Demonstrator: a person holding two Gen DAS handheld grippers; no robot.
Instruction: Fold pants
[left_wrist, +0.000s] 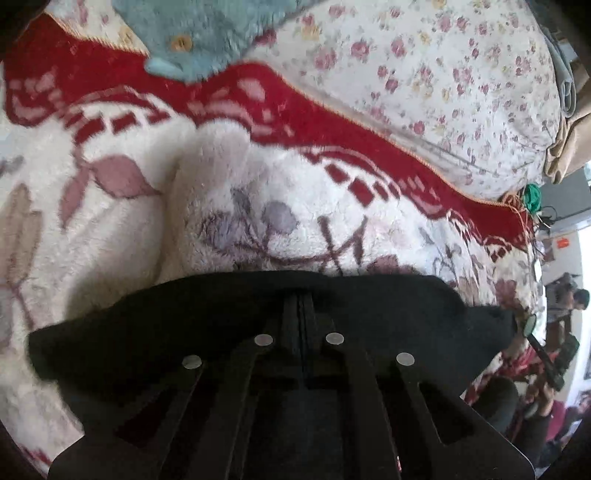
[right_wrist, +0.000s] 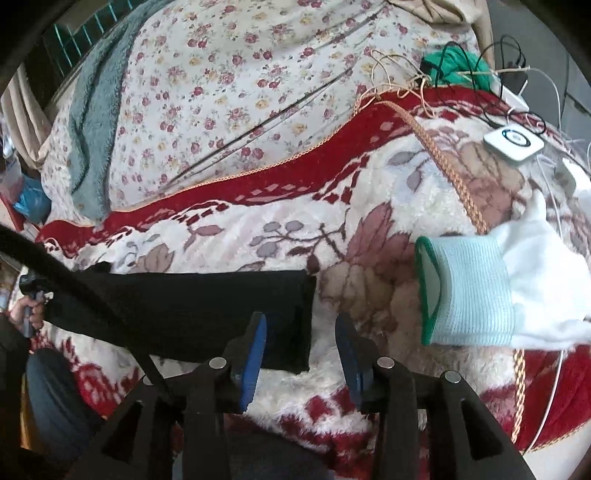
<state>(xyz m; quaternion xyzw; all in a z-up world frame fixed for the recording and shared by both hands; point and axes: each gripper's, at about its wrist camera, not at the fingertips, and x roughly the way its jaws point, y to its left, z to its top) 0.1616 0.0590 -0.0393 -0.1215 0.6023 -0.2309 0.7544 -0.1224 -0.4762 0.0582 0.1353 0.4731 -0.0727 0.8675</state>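
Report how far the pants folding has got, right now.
Early stage. Done: nothing that reads as a finished fold; the black pants stretch in a long strip across the fleece blanket. In hand: the left gripper is shut on the fabric; the right gripper is open, one finger over the strip's end. Left: grip that end, bring the ends together, flatten.

Open blanket ahead of both grippers; clutter at the right and far edges

Left wrist view: bare blanket (left_wrist: 122, 221) fills the middle of the frame, with a raised fold (left_wrist: 192, 155) at centre left and a blue plush (left_wrist: 192, 33) at the top. Right wrist view: the gap between the blue pads (right_wrist: 255, 354) holds a corner of the pants (right_wrist: 184, 310) on its left side and bare blanket on its right; a glove (right_wrist: 480, 291) blocks the right, with cables (right_wrist: 517, 92) and a white device (right_wrist: 513, 142) at upper right.
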